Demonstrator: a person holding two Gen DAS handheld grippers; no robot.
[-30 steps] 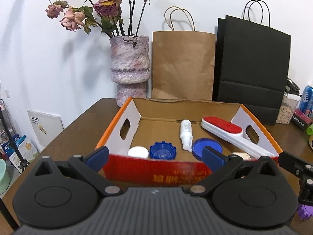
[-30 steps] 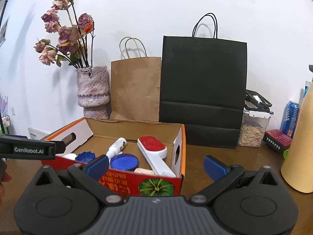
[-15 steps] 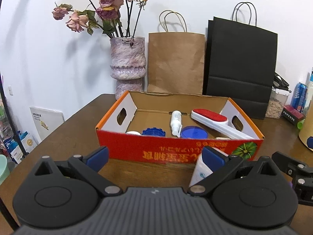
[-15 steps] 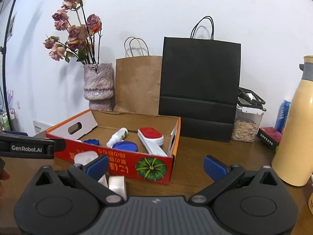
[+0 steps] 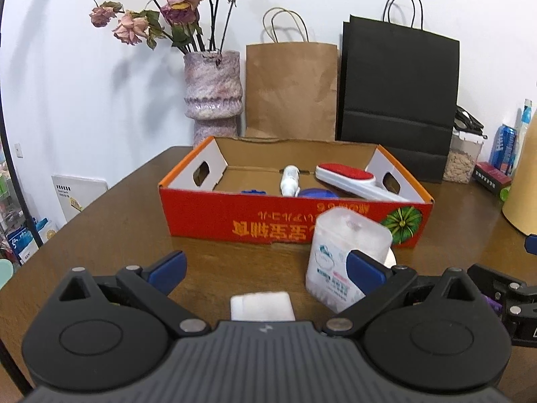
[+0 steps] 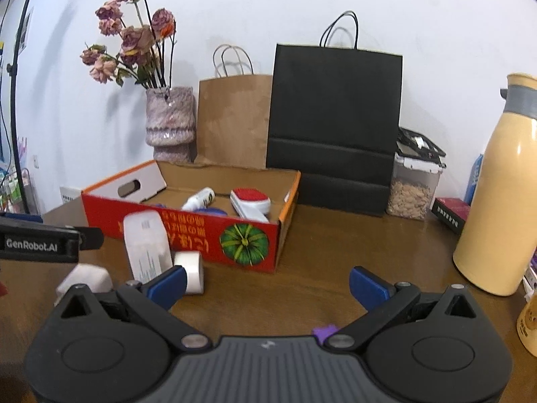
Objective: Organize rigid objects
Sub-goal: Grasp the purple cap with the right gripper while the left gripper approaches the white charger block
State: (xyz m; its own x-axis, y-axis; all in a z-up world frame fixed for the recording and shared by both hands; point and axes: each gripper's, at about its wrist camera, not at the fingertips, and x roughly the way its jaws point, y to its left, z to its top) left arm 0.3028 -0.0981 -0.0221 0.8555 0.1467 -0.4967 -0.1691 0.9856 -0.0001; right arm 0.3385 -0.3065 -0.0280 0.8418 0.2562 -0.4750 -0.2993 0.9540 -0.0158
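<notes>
A red cardboard box (image 5: pixel 255 216) (image 6: pixel 188 228) on the brown table holds a white bottle (image 5: pixel 290 178), a red-and-white lint brush (image 5: pixel 349 181) (image 6: pixel 250 203) and blue lids. In front of it stand a clear plastic container with a printed label (image 5: pixel 345 255) (image 6: pixel 146 245), a white tape roll (image 6: pixel 191 272) and a small white block (image 5: pixel 261 305) (image 6: pixel 85 278). My left gripper (image 5: pixel 266 267) is open and empty, the block between its fingers. My right gripper (image 6: pixel 268 280) is open and empty over bare table. A purple piece (image 6: pixel 324 332) lies under it.
A vase of dried roses (image 5: pixel 213 94), a brown paper bag (image 5: pixel 292 90) and a black paper bag (image 5: pixel 399 100) stand behind the box. A yellow flask (image 6: pixel 500 194), a clear container of nuts (image 6: pixel 414 184), a dark box (image 6: pixel 449 215) and cans (image 5: pixel 505 144) are at the right.
Both grippers have pulled back from the box and toward me. The container, tape roll and white block in front of the box have come into view. Both stay open.
</notes>
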